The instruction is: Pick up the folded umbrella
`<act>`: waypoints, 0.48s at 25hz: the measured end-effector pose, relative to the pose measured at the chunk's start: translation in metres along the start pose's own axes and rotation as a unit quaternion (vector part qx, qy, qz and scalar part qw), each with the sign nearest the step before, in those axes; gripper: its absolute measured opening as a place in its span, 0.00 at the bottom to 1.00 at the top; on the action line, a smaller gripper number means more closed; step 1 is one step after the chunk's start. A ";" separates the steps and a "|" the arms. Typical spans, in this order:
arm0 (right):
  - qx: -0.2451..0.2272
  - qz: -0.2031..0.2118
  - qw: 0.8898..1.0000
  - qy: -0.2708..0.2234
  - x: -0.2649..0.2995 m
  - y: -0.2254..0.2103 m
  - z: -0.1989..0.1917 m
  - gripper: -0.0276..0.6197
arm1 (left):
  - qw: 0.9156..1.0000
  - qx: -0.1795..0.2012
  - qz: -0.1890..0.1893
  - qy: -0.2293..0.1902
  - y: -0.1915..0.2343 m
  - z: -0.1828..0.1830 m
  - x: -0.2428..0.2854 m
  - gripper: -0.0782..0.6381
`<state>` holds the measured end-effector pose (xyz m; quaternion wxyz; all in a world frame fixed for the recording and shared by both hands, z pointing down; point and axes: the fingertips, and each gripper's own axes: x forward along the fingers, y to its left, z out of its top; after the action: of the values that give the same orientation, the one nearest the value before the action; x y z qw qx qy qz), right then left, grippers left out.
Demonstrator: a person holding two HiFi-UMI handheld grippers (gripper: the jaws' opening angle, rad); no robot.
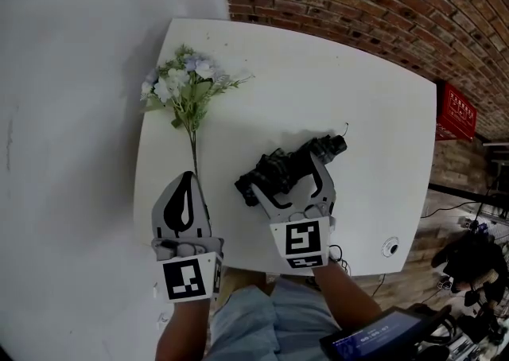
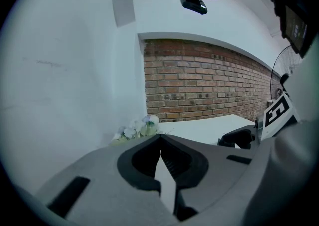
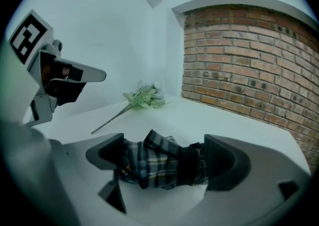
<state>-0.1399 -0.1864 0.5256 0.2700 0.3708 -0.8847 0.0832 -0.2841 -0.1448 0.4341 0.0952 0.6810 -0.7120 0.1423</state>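
**A:** What are the tongs doing?

**B:** The right gripper [image 3: 165, 164] has its jaws spread wide around the folded umbrella [image 1: 278, 170]. I judge the pads are not pressing on it yet. The left gripper [image 2: 160, 141] has its jaws together on nothing.

**A:** Where does the umbrella lie?

**B:** It is on the white table [image 1: 366, 105], near the person's edge, right under the right gripper. Its long axis slants from near-left to far-right, close to the line from jaw to jaw, and its handle end pokes out past the far jaw.

**A:** So which hand takes it?

**B:** The right one, which is tilted down over it. It probably needs a wrist turn first. The left hand hovers beside the flowers' [image 1: 184, 85] stem.
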 end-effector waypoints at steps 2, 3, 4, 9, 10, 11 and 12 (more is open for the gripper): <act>-0.001 0.004 1.000 0.000 -0.002 0.000 -0.002 0.82 | 1.000 0.001 -0.002 -0.002 -0.003 0.001 0.000 0.12; -0.001 0.006 1.000 0.000 -0.003 0.000 -0.002 0.82 | 1.000 0.001 -0.004 -0.002 -0.005 0.002 0.001 0.12; -0.001 0.007 1.000 0.000 -0.004 0.000 -0.003 0.82 | 1.000 0.002 -0.005 -0.002 -0.006 0.002 0.001 0.12; -0.003 0.012 1.000 0.003 -0.011 -0.003 -0.009 0.82 | 1.000 0.005 -0.012 -0.003 -0.016 0.005 0.001 0.12; -0.004 0.012 1.000 0.003 -0.013 -0.004 -0.010 0.83 | 1.000 0.005 -0.014 -0.004 -0.018 0.006 0.001 0.12; -0.004 0.013 1.000 0.003 -0.016 -0.006 -0.011 0.83 | 1.000 0.006 -0.016 -0.005 -0.021 0.007 0.001 0.12; -0.004 0.013 1.000 0.004 -0.018 -0.007 -0.012 0.83 | 1.000 0.007 -0.018 -0.006 -0.024 0.008 0.000 0.12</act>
<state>-0.1192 -0.1759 0.5255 0.2738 0.3574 -0.8890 0.0841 -0.2597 -0.1488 0.4283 0.0885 0.6954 -0.6990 0.1413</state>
